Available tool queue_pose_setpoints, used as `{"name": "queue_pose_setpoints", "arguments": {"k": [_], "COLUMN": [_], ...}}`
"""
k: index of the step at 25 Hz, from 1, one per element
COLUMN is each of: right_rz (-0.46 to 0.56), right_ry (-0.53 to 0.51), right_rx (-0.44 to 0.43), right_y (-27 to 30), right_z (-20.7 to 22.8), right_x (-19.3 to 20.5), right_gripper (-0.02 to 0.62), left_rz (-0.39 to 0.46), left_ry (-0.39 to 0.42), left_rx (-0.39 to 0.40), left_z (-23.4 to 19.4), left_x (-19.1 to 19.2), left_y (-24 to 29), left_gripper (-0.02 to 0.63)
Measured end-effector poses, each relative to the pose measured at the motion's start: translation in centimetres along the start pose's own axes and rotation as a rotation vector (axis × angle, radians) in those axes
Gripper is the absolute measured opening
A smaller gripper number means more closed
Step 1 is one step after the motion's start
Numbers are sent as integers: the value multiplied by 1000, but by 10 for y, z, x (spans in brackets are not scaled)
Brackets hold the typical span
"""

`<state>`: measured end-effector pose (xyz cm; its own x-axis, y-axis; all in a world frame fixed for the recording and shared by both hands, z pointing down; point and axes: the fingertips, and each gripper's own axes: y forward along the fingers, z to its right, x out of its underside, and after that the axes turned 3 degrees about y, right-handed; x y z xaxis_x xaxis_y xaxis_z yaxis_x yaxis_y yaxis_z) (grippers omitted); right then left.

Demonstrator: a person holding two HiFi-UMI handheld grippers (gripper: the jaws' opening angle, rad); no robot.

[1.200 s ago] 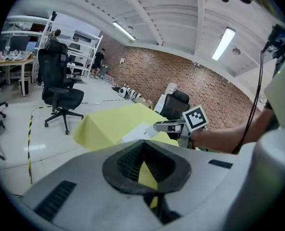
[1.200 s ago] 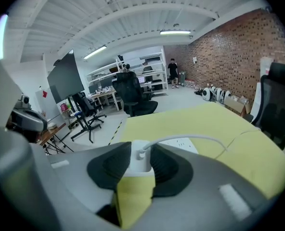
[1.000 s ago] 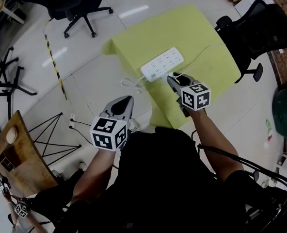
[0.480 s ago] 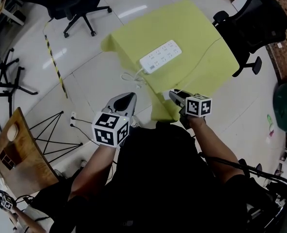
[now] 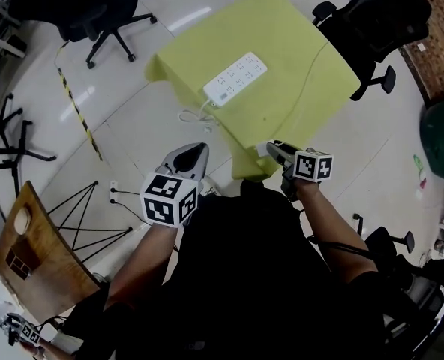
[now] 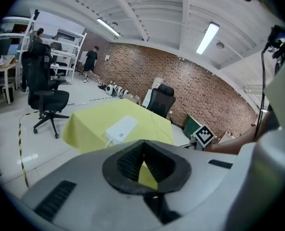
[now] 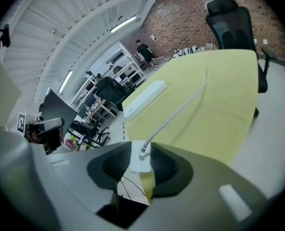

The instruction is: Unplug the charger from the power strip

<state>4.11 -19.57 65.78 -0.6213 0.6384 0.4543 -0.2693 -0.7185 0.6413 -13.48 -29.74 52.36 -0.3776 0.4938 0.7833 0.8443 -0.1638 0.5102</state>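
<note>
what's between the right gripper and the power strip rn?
Only bare yellow tablecloth, as the head view shows. The right gripper holds the charger; its white cable passes to one side of the power strip.

Hand-held gripper (image 7: 141, 159) clamps charger (image 7: 138, 163) — power strip (image 7: 145, 99) apart.

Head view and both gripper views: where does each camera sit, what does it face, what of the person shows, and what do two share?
Head view: on the head, steeply down at the yellow-covered table; torso, left gripper, right gripper show.
Left gripper view: rides it, faces the table past shut jaws; right forearm shows.
Right gripper view: rides it, faces along the table; jaws hold the white charger.
Shared: the white rectangular power strip.
</note>
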Motion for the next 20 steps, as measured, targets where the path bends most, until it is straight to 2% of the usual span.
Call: {"name": "queue_pose_setpoints", "arguments": {"k": [7, 12, 16, 20], "right_rz": [30, 52, -4, -71], "right_ry": [71, 121, 121, 51], "right_rx": [45, 42, 74, 120], "right_y": [-17, -20, -19, -22], "right_z": [20, 30, 40, 46], "right_x": [20, 24, 31, 32], "right_gripper": [127, 132, 150, 213], "left_rz": [-19, -29, -27, -23], "left_ry": [40, 52, 48, 47], "left_rx": [55, 69, 74, 75], "left_z": [15, 19, 24, 28], "left_x": [0, 3, 5, 5], "left_y": [6, 6, 8, 9], "left_gripper": [5, 5, 5, 5]}}
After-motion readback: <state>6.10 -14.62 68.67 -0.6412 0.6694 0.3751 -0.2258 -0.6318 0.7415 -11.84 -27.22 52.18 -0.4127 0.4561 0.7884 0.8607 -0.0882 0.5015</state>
